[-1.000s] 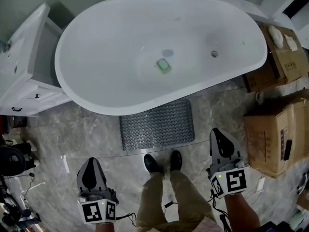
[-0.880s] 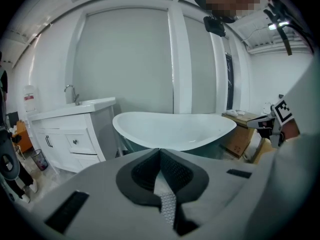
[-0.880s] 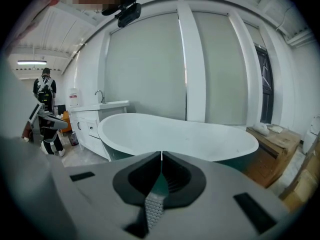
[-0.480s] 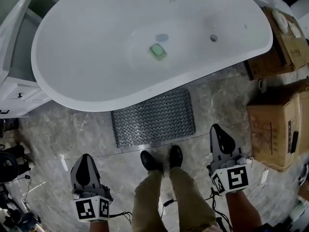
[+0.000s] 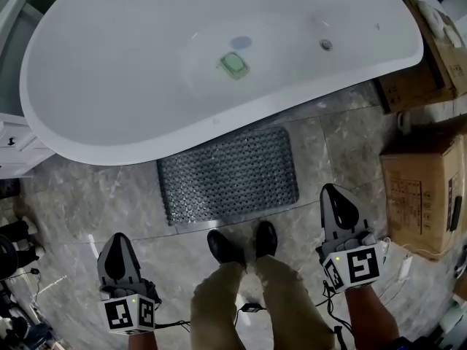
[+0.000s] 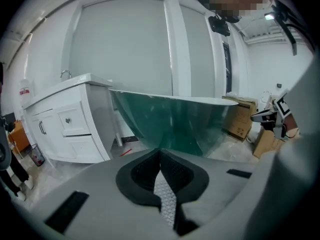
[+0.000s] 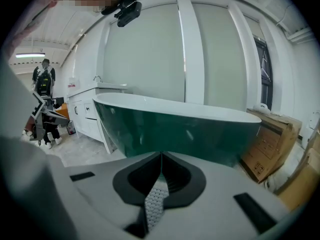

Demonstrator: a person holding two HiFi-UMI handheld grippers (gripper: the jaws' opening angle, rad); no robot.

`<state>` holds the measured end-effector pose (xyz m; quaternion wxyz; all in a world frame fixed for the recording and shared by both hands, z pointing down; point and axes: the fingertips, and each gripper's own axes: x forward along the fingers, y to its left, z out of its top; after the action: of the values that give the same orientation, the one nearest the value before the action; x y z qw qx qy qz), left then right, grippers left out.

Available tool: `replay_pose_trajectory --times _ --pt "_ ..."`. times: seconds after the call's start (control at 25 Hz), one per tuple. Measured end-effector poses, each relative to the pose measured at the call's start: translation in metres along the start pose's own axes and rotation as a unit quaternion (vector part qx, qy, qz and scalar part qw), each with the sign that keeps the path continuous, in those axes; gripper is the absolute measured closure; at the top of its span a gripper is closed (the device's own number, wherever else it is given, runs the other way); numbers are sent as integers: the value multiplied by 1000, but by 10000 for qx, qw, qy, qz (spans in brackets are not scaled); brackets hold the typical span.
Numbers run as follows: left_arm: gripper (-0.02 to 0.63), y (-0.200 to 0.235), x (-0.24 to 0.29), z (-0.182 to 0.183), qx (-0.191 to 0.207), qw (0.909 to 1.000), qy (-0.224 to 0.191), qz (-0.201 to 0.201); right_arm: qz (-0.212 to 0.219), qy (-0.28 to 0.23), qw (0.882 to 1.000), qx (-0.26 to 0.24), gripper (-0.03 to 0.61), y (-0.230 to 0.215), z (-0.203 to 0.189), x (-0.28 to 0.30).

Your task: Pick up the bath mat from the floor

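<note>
A grey studded bath mat (image 5: 228, 173) lies flat on the marble floor, tucked against the side of the white bathtub (image 5: 131, 108). In the head view my left gripper (image 5: 114, 251) hangs low at the left and my right gripper (image 5: 331, 200) at the right, both well behind the mat on either side of the person's legs (image 5: 241, 297). Each one is shut with nothing between its jaws. The left gripper (image 6: 161, 154) and the right gripper (image 7: 161, 156) both face the tub's green outer wall (image 7: 175, 134); the mat is hidden from both gripper views.
Cardboard boxes (image 5: 427, 195) stand at the right of the tub, more (image 5: 430, 42) behind them. A white cabinet (image 6: 70, 124) stands left of the tub. A green soap bar (image 5: 233, 65) lies in the tub. Cables (image 5: 44, 286) trail at the left floor edge.
The head view has shifted forward and left: tub and mat sit lower and larger in frame. Both grippers stay shut and low; the left has drifted slightly leftward and down.
</note>
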<state>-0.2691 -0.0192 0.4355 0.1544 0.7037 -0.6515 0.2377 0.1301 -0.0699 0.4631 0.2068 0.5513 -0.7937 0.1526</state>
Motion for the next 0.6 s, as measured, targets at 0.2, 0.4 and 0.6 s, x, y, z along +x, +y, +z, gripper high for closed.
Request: replay_pose_trajectory --times 0.2,0.4,0.6 --pt "588 4 18 -30 26 10000 -18 67 2 35 10000 -7 560 0 -35 15" --pt "588 12 43 -59 0 9999 -19 112 -61 65 10000 37 560 -5 -67 37" --pt "588 20 68 -85 -27 9998 -67 159 -71 28 10000 30 560 -5 -92 59"
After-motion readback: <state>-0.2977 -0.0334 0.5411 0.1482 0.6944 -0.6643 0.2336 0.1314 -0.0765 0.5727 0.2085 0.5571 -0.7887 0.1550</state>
